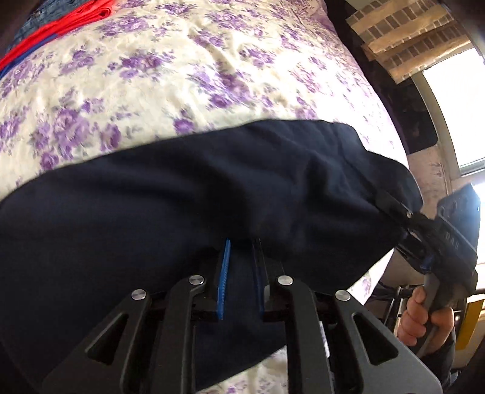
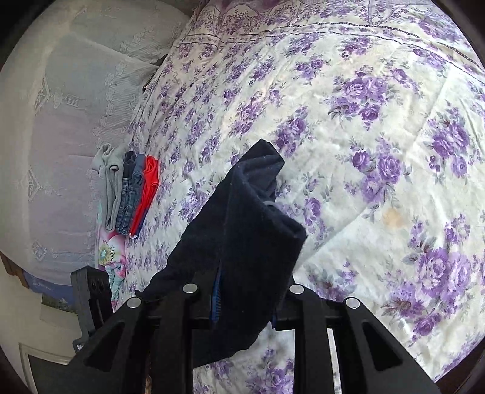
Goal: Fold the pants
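Note:
The pants are dark navy and hang stretched between my two grippers above the floral bedspread. My left gripper is shut on one edge of the pants; its blue pads pinch the cloth. My right gripper shows at the right of the left wrist view, shut on the other end, with a hand on its handle. In the right wrist view my right gripper is shut on the pants, which drape over its fingers and hide the right finger.
A stack of folded clothes, grey, denim and red, lies at the bed's left edge; its red piece shows in the left wrist view. A lace-covered headboard stands on the left. A window is on the right.

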`<control>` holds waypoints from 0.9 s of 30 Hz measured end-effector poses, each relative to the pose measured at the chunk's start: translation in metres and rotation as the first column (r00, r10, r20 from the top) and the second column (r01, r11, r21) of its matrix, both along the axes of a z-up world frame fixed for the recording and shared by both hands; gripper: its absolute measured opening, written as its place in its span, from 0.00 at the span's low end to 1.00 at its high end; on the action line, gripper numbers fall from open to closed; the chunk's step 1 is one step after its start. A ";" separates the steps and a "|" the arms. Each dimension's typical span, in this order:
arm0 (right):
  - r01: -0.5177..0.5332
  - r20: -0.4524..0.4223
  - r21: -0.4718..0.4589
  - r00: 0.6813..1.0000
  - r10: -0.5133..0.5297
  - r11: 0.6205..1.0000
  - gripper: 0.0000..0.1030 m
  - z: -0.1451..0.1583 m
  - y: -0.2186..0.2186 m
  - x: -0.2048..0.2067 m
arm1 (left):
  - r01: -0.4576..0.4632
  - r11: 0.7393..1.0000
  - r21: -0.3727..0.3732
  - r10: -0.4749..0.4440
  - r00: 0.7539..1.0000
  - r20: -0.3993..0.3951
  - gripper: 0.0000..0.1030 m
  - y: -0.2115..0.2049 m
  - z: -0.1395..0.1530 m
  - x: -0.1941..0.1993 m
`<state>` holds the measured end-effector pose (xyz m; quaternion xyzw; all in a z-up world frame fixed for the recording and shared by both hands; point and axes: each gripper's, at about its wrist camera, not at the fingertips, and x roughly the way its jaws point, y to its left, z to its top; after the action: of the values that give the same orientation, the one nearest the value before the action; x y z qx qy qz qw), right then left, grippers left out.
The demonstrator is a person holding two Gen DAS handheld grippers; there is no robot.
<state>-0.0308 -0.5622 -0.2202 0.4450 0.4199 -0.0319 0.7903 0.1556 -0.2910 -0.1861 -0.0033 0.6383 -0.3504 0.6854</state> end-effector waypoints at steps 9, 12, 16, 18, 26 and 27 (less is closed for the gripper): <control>-0.054 0.001 -0.078 0.999 0.054 0.996 0.23 0.027 0.025 0.017 | 0.125 0.988 0.093 -0.135 0.983 0.122 0.13 -0.023 -0.005 -0.051; -0.106 0.012 -0.123 0.994 0.108 0.987 0.23 0.042 0.043 0.025 | 0.139 0.986 0.088 -0.150 0.981 0.126 0.14 -0.011 -0.004 -0.060; -0.234 0.036 -0.261 0.967 0.252 0.937 0.23 0.077 0.088 0.036 | 0.042 0.998 0.049 -0.045 0.997 0.070 0.13 0.030 -0.003 -0.042; -0.318 0.027 -0.343 0.937 0.347 0.884 0.24 0.092 0.118 0.044 | -0.059 0.996 0.074 0.053 0.995 0.081 0.13 0.071 0.002 -0.030; -0.697 -0.212 -0.625 0.585 0.783 0.351 0.24 0.083 0.312 0.059 | -0.412 0.902 0.130 0.397 0.909 0.129 0.14 0.254 0.023 -0.032; -0.726 -0.249 -0.626 0.531 0.810 0.284 0.24 0.071 0.335 0.057 | -0.443 0.886 0.137 0.429 0.895 0.118 0.13 0.271 0.017 -0.033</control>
<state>0.0266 -0.2274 -0.1489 -0.1262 0.4915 0.2308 0.8302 0.1225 -0.0199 -0.1692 -0.0770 0.6178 -0.1347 0.7709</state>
